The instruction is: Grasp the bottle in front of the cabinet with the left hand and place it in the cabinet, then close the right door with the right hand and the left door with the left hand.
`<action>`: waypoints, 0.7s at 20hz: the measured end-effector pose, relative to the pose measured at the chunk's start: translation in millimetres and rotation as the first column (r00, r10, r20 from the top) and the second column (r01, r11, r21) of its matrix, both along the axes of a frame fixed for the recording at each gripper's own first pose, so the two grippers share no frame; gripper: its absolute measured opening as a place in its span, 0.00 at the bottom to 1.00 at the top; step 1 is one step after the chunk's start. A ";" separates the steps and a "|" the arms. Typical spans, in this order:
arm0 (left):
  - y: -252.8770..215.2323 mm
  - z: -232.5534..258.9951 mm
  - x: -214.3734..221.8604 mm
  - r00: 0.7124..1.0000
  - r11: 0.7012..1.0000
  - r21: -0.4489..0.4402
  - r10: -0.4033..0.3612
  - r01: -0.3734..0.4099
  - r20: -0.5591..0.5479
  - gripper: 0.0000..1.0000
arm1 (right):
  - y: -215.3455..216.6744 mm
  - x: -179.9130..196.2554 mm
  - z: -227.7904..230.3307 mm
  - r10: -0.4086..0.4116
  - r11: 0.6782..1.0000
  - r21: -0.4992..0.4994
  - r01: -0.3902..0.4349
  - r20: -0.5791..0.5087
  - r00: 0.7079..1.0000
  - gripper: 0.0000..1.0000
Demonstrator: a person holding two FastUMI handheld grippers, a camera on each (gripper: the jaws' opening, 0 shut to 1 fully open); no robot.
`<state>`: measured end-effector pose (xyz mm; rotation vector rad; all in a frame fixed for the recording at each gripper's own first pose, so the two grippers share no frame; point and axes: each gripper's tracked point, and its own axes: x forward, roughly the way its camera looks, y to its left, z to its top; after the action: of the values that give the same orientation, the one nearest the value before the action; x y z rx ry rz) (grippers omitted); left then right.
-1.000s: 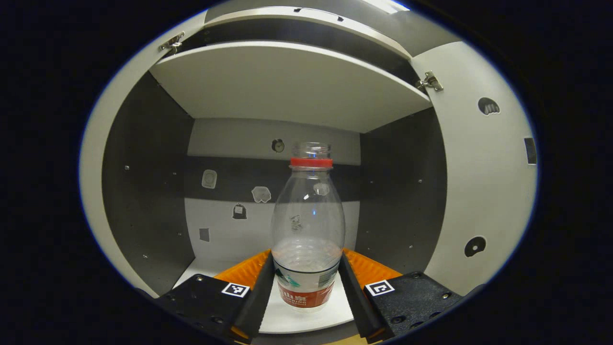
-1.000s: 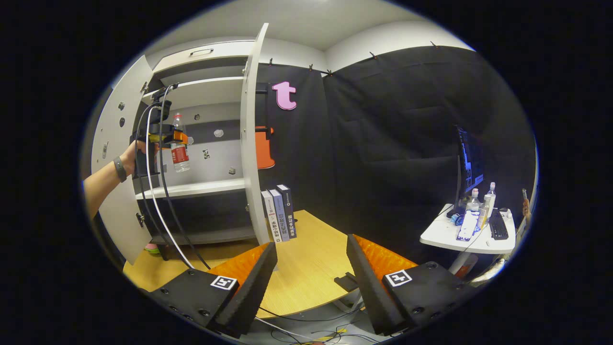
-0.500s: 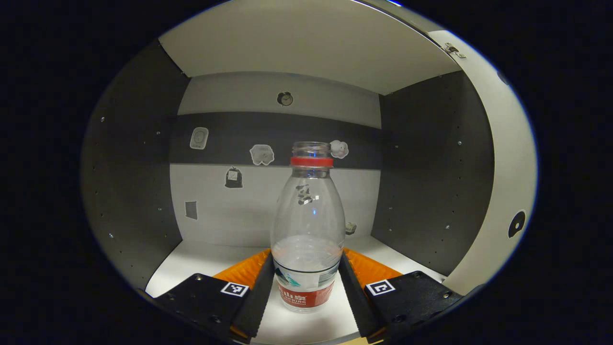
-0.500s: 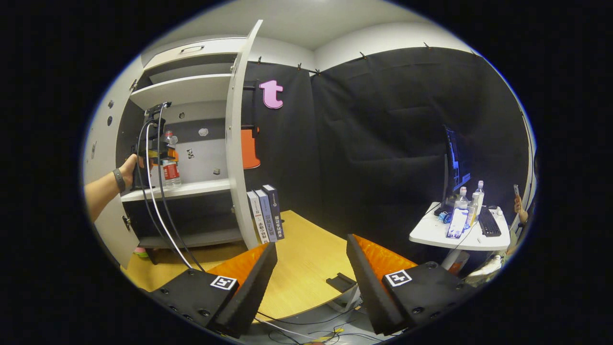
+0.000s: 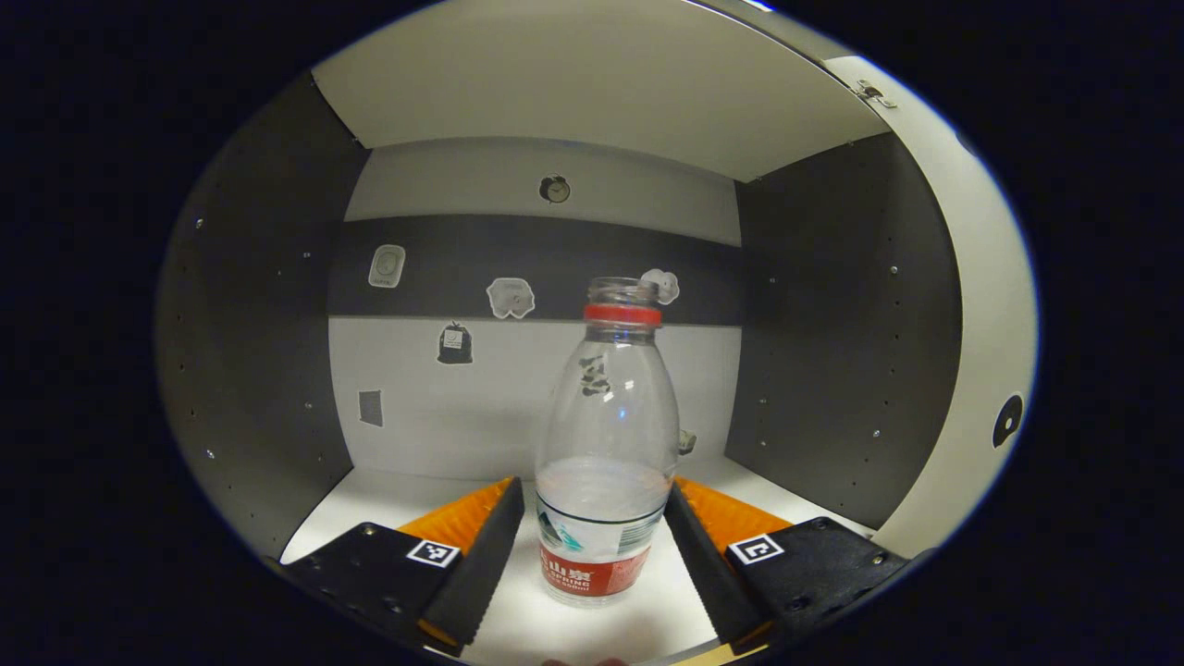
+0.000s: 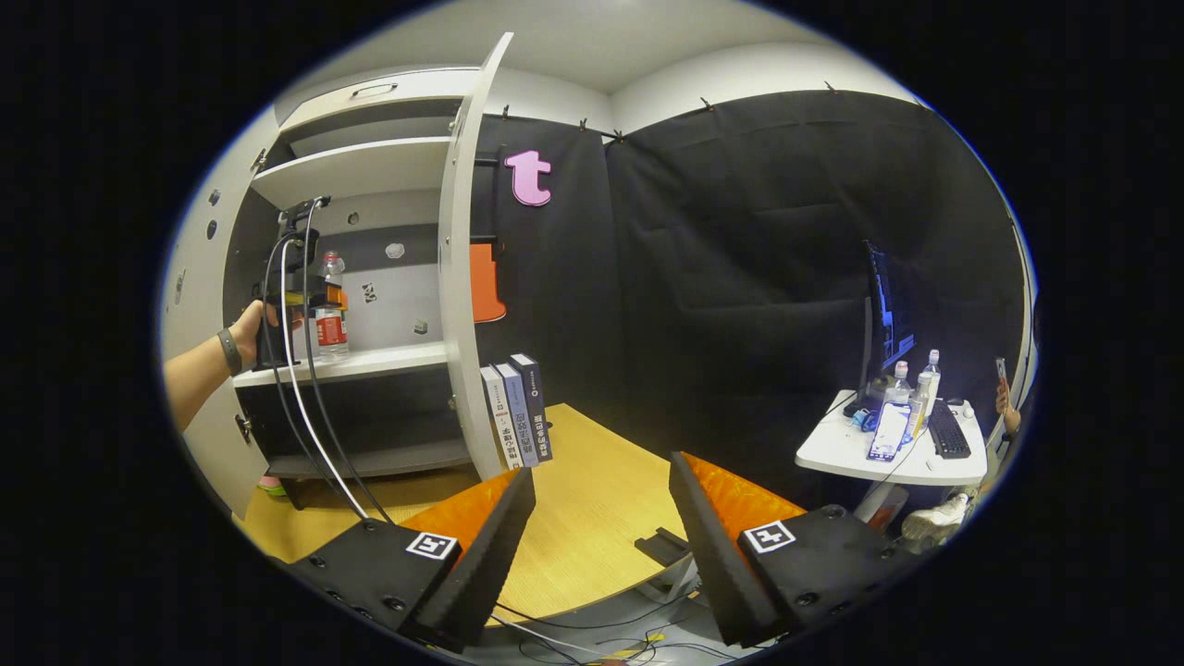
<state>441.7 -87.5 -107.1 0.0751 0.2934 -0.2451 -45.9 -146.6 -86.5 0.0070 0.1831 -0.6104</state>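
Standing spread inside the cabinet (image 5: 268, 305), the left tool (image 5: 592, 546) has one finger on each side of the single bottle (image 5: 606, 444), with a gap showing between the left finger and the bottle's label; whether the right finger touches it I cannot tell. That bottle is clear with a red neck ring and a red label band, upright on the white shelf (image 5: 370, 504) between the two fingers. On the cabinet's back wall I count six small stickers, one partly behind the bottle's neck. From the right gripper view, the left tool (image 6: 319, 301) sits at the bottle (image 6: 329, 310) on the shelf (image 6: 388, 361), held by a hand (image 6: 248, 328) with a dark wristband. The right tool (image 6: 601, 546) hangs wide apart and empty above the wooden desk (image 6: 573, 518). Both cabinet doors stand open: the right door (image 6: 460, 277) edge-on and the left door (image 6: 190, 305) beside the arm. Three books (image 6: 516, 412) stand upright on the desk just beside the right door. Well apart, a small white side table (image 6: 837, 453) carries a few bottles, a keyboard and a monitor.
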 end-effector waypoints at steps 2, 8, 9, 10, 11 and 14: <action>-1.1 6.2 -2.1 1.000 1.000 -0.024 0.005 -0.004 0.021 0.95 | -2.0 -2.0 -0.6 -0.002 1.000 0.001 0.002 -0.002 1.000 0.97; 0.7 55.4 -9.8 0.986 0.998 -0.067 0.028 -0.017 0.165 0.94 | -8.0 -6.4 1.7 0.005 1.000 0.009 -0.005 -0.001 1.000 0.97; 0.8 67.0 -17.9 0.983 0.997 -0.074 0.026 -0.013 0.183 0.95 | -7.8 -6.0 3.9 0.011 1.000 0.008 -0.011 0.000 1.000 0.97; -0.5 76.8 -26.8 0.980 0.997 -0.082 0.023 -0.007 0.196 0.94 | -7.7 -7.1 5.1 0.018 1.000 0.007 -0.018 0.001 1.000 0.97; -0.5 83.8 -31.0 0.978 0.996 -0.094 0.018 0.002 0.208 0.94 | -6.9 -6.4 5.9 0.027 1.000 0.006 -0.027 0.003 1.000 0.97; 0.6 109.6 -60.1 0.967 0.992 -0.130 0.028 0.005 0.253 0.94 | -8.2 -1.5 5.8 0.064 0.998 0.016 -0.064 0.001 0.998 0.97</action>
<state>381.7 -86.9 2.5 -0.0236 0.0212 -0.2393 -47.4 -154.8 -80.7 0.0168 0.1867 -0.5446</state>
